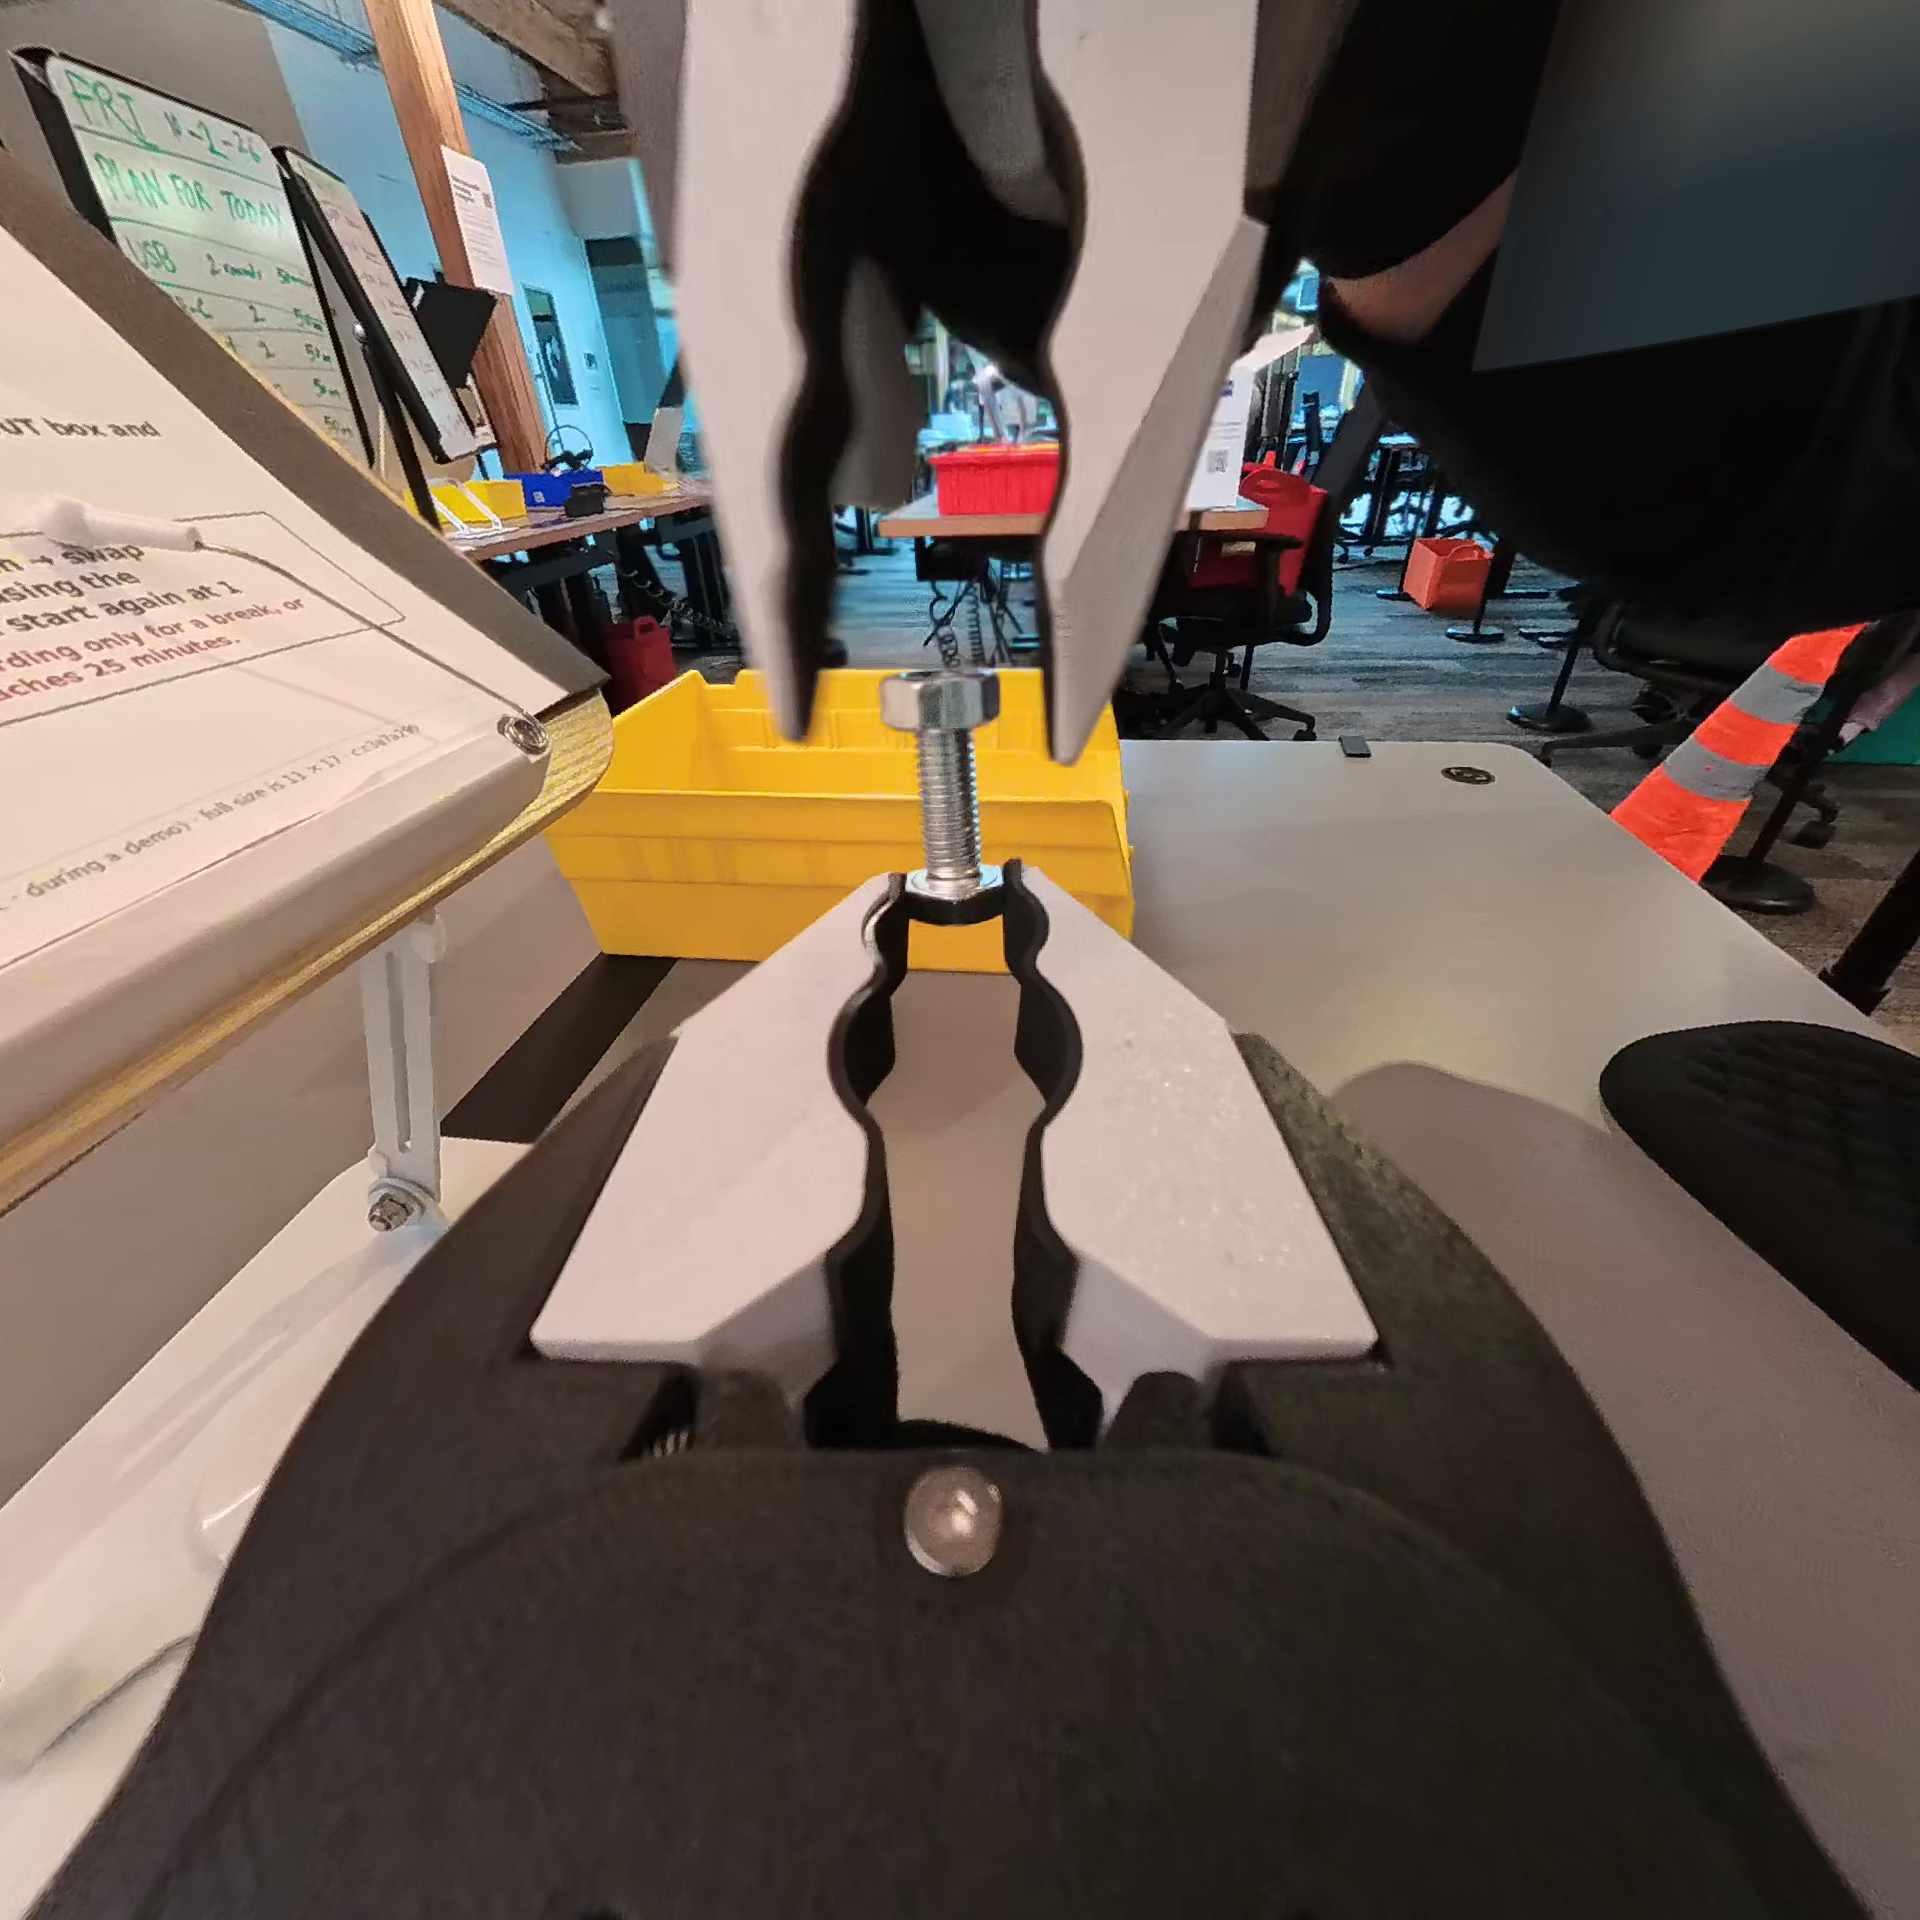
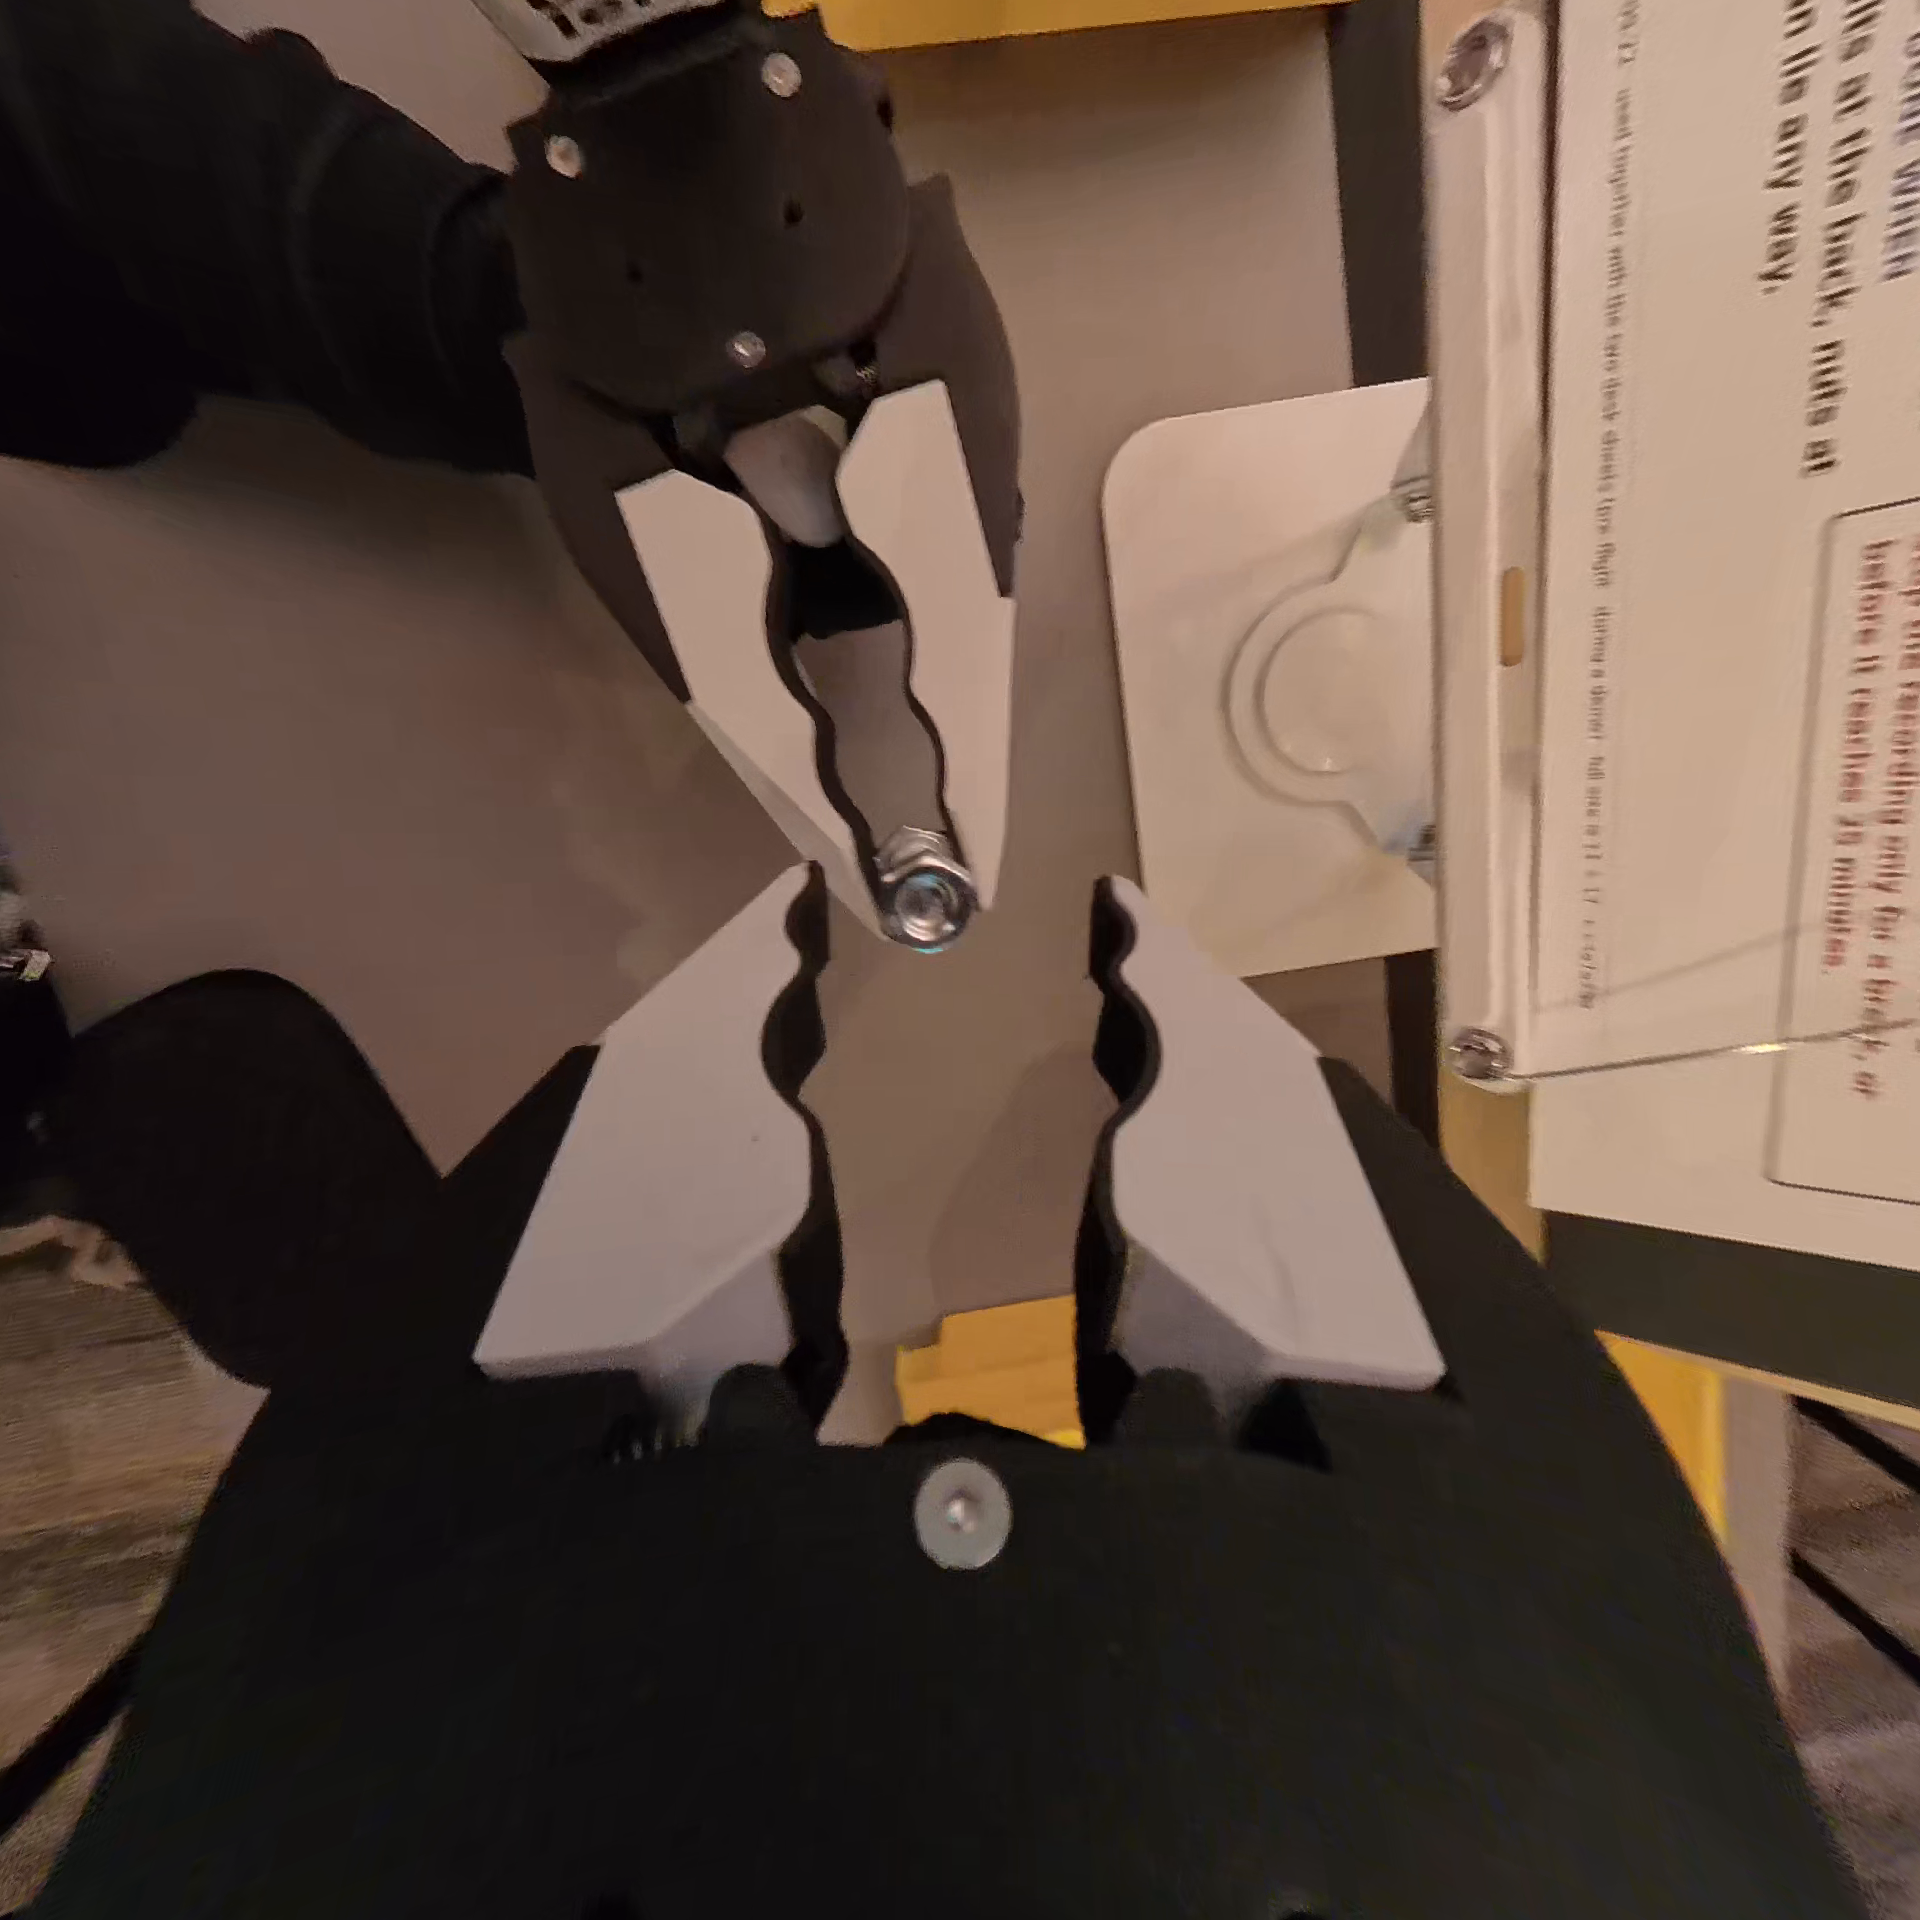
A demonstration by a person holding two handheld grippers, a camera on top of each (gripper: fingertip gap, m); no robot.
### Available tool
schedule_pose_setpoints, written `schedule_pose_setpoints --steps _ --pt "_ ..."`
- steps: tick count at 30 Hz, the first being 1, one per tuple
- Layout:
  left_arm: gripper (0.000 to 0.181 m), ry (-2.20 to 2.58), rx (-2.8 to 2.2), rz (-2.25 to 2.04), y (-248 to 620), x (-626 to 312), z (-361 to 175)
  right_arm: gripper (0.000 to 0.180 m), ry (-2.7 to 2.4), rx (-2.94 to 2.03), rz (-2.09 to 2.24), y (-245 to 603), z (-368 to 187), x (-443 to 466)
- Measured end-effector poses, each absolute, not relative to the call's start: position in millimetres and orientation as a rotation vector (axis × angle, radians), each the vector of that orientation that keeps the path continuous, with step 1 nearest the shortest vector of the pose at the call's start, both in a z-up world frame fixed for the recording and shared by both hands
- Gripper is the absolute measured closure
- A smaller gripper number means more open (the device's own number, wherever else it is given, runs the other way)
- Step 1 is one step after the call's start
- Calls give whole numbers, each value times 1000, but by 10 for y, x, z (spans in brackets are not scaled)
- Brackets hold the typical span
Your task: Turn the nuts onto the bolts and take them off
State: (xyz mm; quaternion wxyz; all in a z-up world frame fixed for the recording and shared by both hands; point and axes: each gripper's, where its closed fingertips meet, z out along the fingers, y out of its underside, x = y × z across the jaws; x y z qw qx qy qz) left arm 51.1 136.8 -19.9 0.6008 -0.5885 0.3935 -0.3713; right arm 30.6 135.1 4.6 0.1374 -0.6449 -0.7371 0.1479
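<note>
In the left wrist view my left gripper point(image 1: 951, 883) is shut on the lower end of a silver bolt point(image 1: 948, 810) and holds it upright above the table. A silver hex nut point(image 1: 938, 701) sits at the bolt's top end. My right gripper point(image 1: 935, 732) comes down from above, open, with one fingertip on each side of the nut and a gap on both sides. In the right wrist view my right gripper point(image 2: 958, 878) is open, and the nut point(image 2: 925, 902) shows end-on just ahead of its tips, held out by the left gripper point(image 2: 920, 894).
A yellow bin point(image 1: 831, 831) stands right behind the bolt on the white table point(image 1: 1351, 883). A tilted instruction board point(image 1: 208, 727) on a white stand point(image 2: 1247, 675) fills the left. A black chair armrest point(image 1: 1766, 1122) and an orange cone point(image 1: 1745, 748) are at the right. Left and right tips are no more than a few centimetres apart.
</note>
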Motion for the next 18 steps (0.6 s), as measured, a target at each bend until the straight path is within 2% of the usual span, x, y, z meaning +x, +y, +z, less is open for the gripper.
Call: schedule_pose_setpoints --steps 4,9,11,15,18 --pt "165 899 -1358 -866 1374 483 -175 130 -2218 -1670 340 1401 97 335" --pt "165 905 -1358 -868 1367 496 -180 149 -2343 -1383 220 1350 122 319" --pt "165 910 -1360 -867 1362 509 -190 162 -2367 -1345 203 1330 102 311" --pt "165 918 -1367 -859 1365 516 -213 163 -2368 -1380 219 1314 66 316" --pt "165 915 -1368 -860 1368 518 -216 164 -2270 -1628 312 1337 63 324"
